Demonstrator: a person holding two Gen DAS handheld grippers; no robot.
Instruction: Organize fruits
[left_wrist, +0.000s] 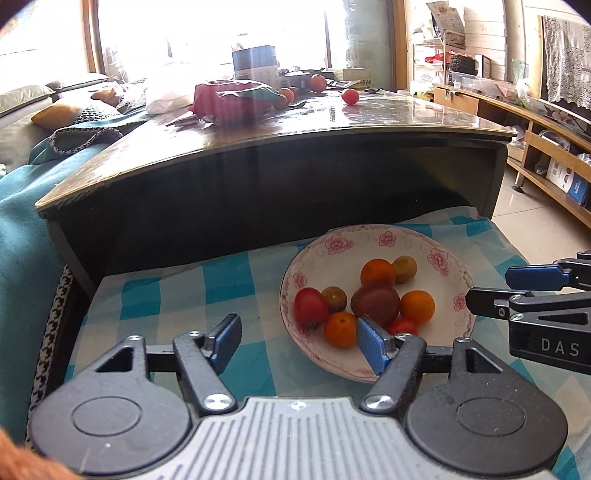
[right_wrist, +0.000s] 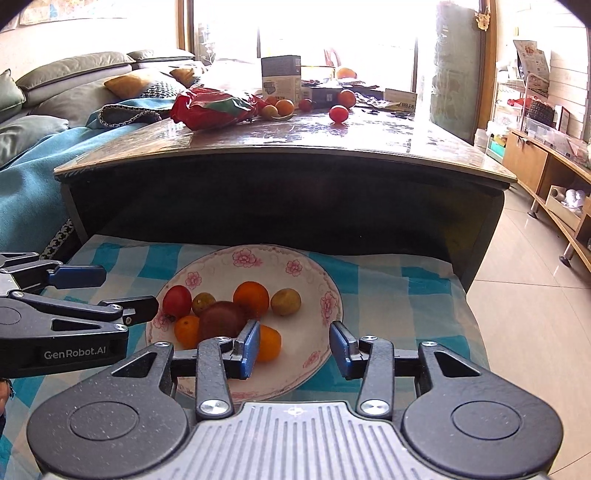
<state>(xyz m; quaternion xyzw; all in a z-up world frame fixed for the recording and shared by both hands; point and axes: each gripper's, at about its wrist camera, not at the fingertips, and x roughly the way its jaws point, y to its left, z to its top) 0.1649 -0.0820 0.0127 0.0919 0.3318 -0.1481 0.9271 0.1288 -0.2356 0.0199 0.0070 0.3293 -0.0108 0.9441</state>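
Both tools are open and empty: the left tool (left_wrist: 299, 341) sits at the near left rim of the plate (left_wrist: 332, 258), the right tool (right_wrist: 295, 349) over its near right rim. The plate holds the fruit (left_wrist: 375, 301) on the checked cloth (left_wrist: 207, 280). Beyond, a desk (right_wrist: 369, 136) carries a loose tomato (right_wrist: 338, 113); only the right view shows the bare plate area beside the fruit.

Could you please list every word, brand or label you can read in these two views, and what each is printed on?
"DAS": on the right gripper, cut off by the frame edge.
"GenRobot.AI": on the left gripper.
Print on the box on the coffee table: too blurred to read.
Posters and shelf boxes at right: too small.
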